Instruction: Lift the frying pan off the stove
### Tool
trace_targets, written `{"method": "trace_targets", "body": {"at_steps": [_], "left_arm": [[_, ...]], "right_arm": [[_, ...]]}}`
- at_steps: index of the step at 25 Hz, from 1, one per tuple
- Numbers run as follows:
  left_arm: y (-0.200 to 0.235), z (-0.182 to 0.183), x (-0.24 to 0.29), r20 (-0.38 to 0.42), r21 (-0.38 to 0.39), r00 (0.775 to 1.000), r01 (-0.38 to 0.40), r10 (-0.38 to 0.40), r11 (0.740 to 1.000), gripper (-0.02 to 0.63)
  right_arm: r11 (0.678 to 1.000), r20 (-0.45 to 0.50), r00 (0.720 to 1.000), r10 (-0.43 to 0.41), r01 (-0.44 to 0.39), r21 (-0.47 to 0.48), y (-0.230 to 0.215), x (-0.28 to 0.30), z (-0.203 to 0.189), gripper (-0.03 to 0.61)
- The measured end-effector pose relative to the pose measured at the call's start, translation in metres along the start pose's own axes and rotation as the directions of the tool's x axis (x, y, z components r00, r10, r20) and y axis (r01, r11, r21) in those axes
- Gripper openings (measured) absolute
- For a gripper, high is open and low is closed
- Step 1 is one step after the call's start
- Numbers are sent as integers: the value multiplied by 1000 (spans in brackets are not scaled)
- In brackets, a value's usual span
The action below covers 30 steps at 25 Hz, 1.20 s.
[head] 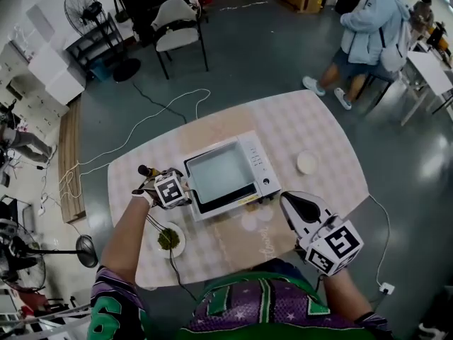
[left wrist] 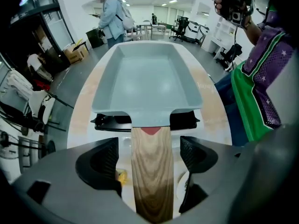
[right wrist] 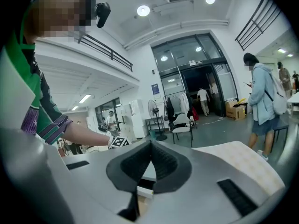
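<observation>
Your left tool (left wrist: pixel 149 146) is lined up along the wooden handle (left wrist: pixel 150 181); its jaws stand spread, one on either side of the wood, with a sliver of gap showing on both flanks; nothing is gripped yet, so I'd say the clamp comes before any lift. Coming in along the handle's length looks a sensible line; it sets both pads square to the flat sides. Moving right, the frying pan (head: pixel 221 170), grey, square and empty, sits flat on the stove (head: pixel 260 167) at the middle of the desk (head: pixel 311 129); the pan has not left its perch. Further right, your right tool (right wrist: pixel 150 148) is pressed together on nothing, hanging by the desk's near right edge; out of play, I reckon, and clear of the pan's way up.

Now the surroundings: a small plate (head: pixel 181 248) of greens lies on the desk close under your left forearm, near the handle's end; mind it if the pan swings back toward you. A little white dish (head: pixel 307 162) sits right of the stove, well apart from the pan; no bother there. Straight up looks open; a person (head: pixel 371 27) stands far off across the floor, well apart from the desk.
</observation>
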State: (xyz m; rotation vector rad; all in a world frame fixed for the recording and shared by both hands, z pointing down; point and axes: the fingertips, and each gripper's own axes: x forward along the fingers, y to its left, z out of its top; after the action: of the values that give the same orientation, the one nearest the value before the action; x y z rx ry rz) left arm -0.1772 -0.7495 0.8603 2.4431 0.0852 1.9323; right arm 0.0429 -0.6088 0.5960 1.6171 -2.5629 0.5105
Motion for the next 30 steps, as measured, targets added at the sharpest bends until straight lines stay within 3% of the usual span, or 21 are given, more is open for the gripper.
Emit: {"method": "trace_targets", "body": {"at_steps": [2, 5, 8, 10, 11, 12, 14, 20, 24, 27, 30], "left_arm": [[1, -3, 9, -42, -4, 999, 26, -26, 1000, 447], [3, -32, 5, -215, -52, 976, 34, -44, 998, 446], [-3, -20, 9, -189, -30, 977, 90, -95, 995, 424], [-5, -19, 12, -208, -14, 972, 110, -110, 994, 370], [-4, -22, 12, -234, -5, 966, 113, -111, 994, 304], [-3, -25, 12, -265, 3, 958, 110, -106, 994, 184], [0, -33, 11, -310, 16, 947, 90, -81, 996, 128], [4, -29, 10, -263, 37, 964, 57, -45, 998, 117], [0, -40, 4, -299, 12, 953, 63, -56, 998, 114], [1, -29, 12, -229, 64, 973, 56, -40, 996, 112], [-2, -35, 14, -203, 78, 979, 30, -14, 997, 112]], "right_arm": [[1000, -6, 1000, -9, 9, 8, -6, -1, -8, 9], [1000, -13, 1000, -11, 11, 13, -6, -1, -10, 9], [1000, -12, 1000, -11, 11, 16, -6, -3, -7, 9], [1000, -12, 1000, -11, 11, 20, -8, -3, -9, 9], [1000, -13, 1000, -10, 11, 23, -8, -2, -11, 9], [1000, -14, 1000, -10, 10, 27, -9, -1, -12, 9], [999, -17, 1000, -9, 9, 33, -7, 3, -14, 9], [999, -22, 1000, 9, -8, 31, 2, 9, -8, 9], [999, -30, 999, 18, -17, 28, 5, 14, -10, 9], [999, -35, 999, 27, -26, 23, 6, 17, -14, 9], [999, -36, 999, 36, -35, 17, 11, 17, -14, 9]]}}
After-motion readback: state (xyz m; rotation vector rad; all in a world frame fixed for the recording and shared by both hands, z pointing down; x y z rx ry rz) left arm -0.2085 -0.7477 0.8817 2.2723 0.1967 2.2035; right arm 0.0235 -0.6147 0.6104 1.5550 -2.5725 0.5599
